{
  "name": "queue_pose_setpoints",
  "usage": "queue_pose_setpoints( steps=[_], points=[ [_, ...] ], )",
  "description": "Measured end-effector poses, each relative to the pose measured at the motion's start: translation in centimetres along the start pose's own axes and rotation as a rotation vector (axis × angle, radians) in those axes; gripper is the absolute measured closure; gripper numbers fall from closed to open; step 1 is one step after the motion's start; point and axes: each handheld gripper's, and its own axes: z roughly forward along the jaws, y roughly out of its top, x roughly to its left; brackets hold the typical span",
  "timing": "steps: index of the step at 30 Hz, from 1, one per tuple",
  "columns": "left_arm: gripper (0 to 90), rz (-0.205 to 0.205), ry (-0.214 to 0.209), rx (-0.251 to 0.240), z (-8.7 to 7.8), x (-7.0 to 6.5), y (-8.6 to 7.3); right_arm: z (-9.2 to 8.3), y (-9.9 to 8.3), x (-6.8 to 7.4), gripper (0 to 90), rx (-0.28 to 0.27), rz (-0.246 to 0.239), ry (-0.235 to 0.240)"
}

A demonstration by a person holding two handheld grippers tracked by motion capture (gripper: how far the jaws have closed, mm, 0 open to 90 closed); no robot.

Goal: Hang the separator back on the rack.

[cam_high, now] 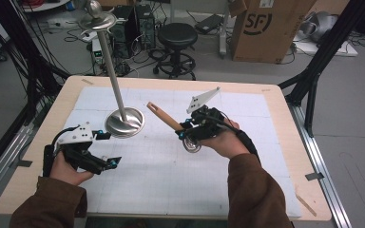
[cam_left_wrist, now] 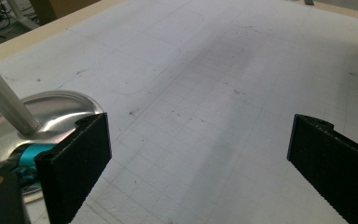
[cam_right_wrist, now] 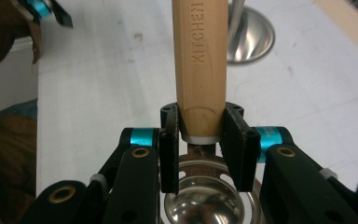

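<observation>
High view, left to right. The left gripper [cam_high: 108, 149], held in the person's left hand [cam_high: 66, 168] near the front-left of the white gridded mat [cam_high: 161, 190] that covers the light wooden bench [cam_high: 285, 142], rests low over the mat; in the left gripper view its 2 black jaws stand wide apart with bare mat between them and nothing held.

Just beyond and to the right of that gripper stands the polished steel stand [cam_high: 124, 121]: a round dished base on the mat, a slim tilted-looking post rising from it, and a small dish with a ball at the top. In the left gripper view the base [cam_left_wrist: 46, 116] lies just beside the left-hand jaw.

Right of centre, the right gripper [cam_high: 186, 133], carried in the person's right hand [cam_high: 223, 140], is raised clear of the mat. Its jaws are closed on the wooden-handled steel strainer spoon [cam_high: 164, 116], clamping the light wood handle near its metal collar. The handle points up and left toward the stand, apart from it; the round perforated steel bowl [cam_high: 192, 145] hangs below the jaws. In the right gripper view the handle [cam_right_wrist: 200, 70] bears the stamped word KITCHEN, and the bowl [cam_right_wrist: 205, 200] lies beneath the 2 pads.
</observation>
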Motion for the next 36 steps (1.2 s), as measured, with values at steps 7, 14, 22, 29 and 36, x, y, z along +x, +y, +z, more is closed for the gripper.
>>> queue_pose_setpoints(
  steps=[7,14,22,29,36],
  points=[
    [6.8,-0.001,0.007,-0.003,-0.1,0.1,0.0,-1.4,2.4,-0.4,69.3,-0.055,-0.015,-0.006],
    [6.8,-0.002,0.002,-0.011,-0.2,0.0,0.0,-2.3,4.0,-0.8,69.3,-0.105,-0.022,-0.002],
    [6.8,0.004,0.008,-0.010,-0.3,0.1,0.1,-3.2,5.6,-1.3,69.3,-0.168,-0.038,0.001],
    [6.9,0.003,0.005,-0.011,-0.3,0.1,0.1,-3.5,6.8,-1.6,69.3,-0.192,-0.053,-0.014],
    [6.9,-0.002,0.008,-0.011,-0.4,0.1,0.1,-3.6,8.6,-1.7,69.3,-0.220,-0.058,-0.015]
  ],
)
